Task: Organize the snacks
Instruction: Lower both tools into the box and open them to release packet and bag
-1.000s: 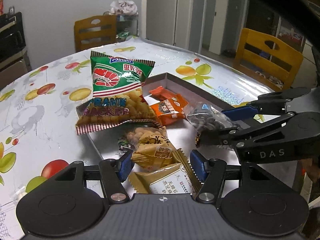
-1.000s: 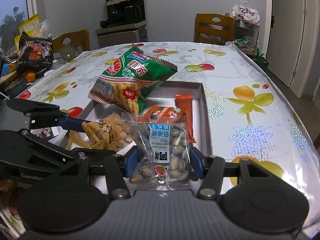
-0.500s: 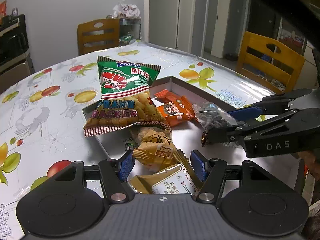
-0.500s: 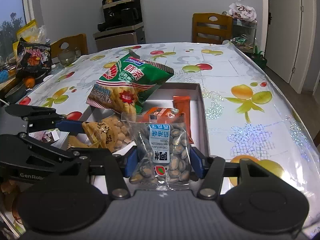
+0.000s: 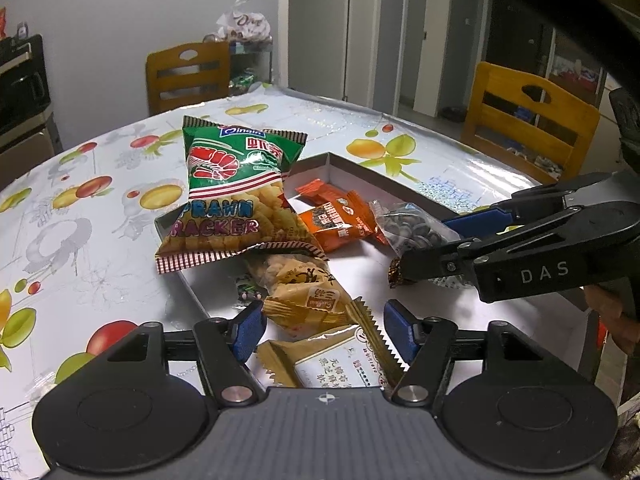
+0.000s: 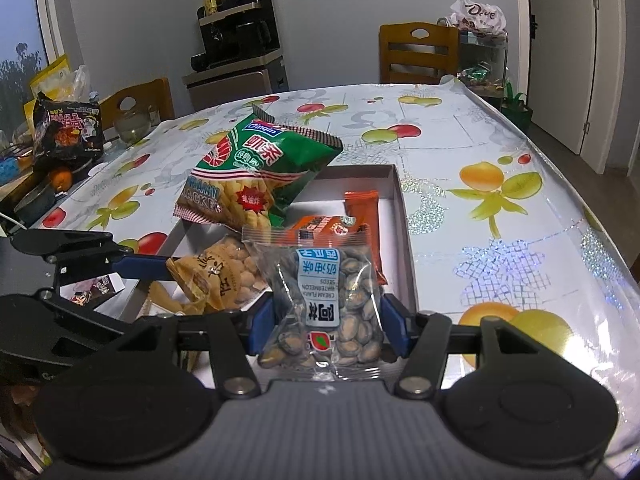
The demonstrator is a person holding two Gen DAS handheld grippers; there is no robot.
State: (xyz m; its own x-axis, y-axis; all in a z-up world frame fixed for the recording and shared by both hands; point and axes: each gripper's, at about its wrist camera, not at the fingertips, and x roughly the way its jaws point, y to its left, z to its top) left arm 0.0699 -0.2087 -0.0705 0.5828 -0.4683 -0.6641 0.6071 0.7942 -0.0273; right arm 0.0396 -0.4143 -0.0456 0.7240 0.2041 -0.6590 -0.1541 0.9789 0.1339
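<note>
A shallow white box (image 5: pixel 352 168) (image 6: pixel 396 200) on the table holds snacks: a green prawn cracker bag (image 5: pixel 236 192) (image 6: pixel 260 176) leaning on its far left rim, orange packets (image 5: pixel 340 220) (image 6: pixel 360 216) and a tan nut bag (image 5: pixel 300 280) (image 6: pixel 224 276). My right gripper (image 6: pixel 328 320) is shut on a clear packet of watermelon seeds (image 6: pixel 328 296), also in the left wrist view (image 5: pixel 416 232), held over the box. My left gripper (image 5: pixel 324 328) is open over tan packets (image 5: pixel 332 360) at the box's near end.
The table wears a fruit-print cloth (image 5: pixel 80 208). Wooden chairs (image 5: pixel 188 72) (image 5: pixel 528 120) stand around it. A black noodle bag (image 6: pixel 68 128), a glass jar and an orange sit at the table's far left in the right wrist view.
Both grippers have drawn back and up a little from the box; the snacks look smaller and farther. The right gripper still holds the seed packet. The left stays open.
</note>
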